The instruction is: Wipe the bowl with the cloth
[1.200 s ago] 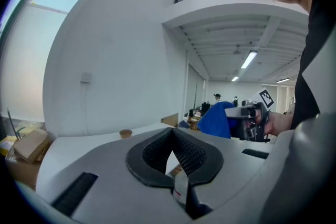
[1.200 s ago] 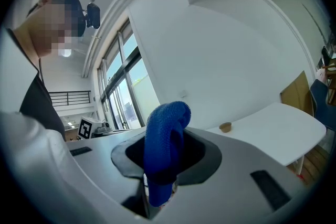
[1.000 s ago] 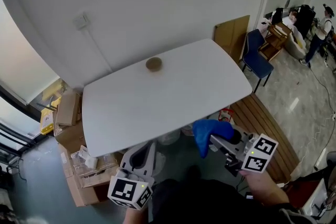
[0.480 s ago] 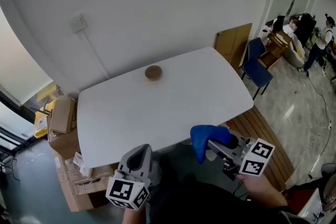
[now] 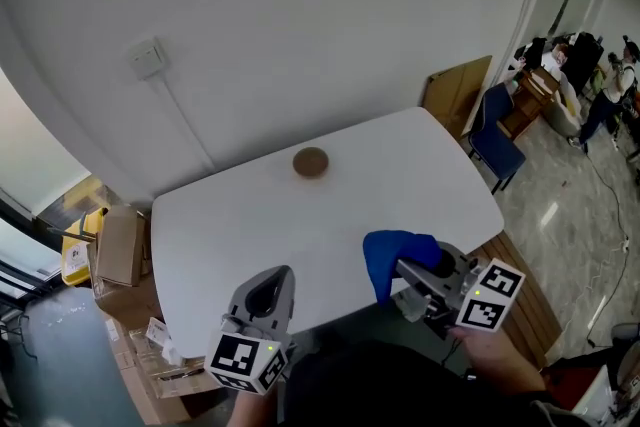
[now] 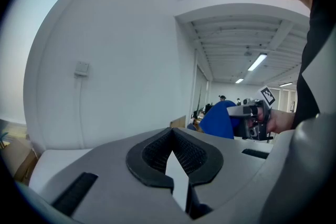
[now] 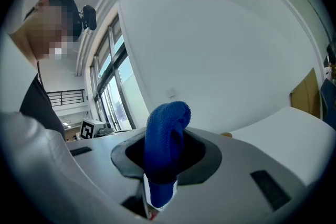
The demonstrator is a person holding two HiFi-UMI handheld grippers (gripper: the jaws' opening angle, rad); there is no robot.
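A small round brown bowl (image 5: 311, 161) with a matt, wood-like look sits on the far side of a smooth white table (image 5: 250, 225) with rounded corners, well apart from both tools. At the near right edge, the right gripper (image 5: 403, 269) has its grey jaws clamped on a blue cloth (image 5: 385, 253) of coarse, knitted weave, which bulges up in a rounded fold beyond the pads. At the near left, the left gripper (image 5: 268, 289) has its jaws pressed together on nothing, its ribbed black pads (image 6: 157, 152) meeting.
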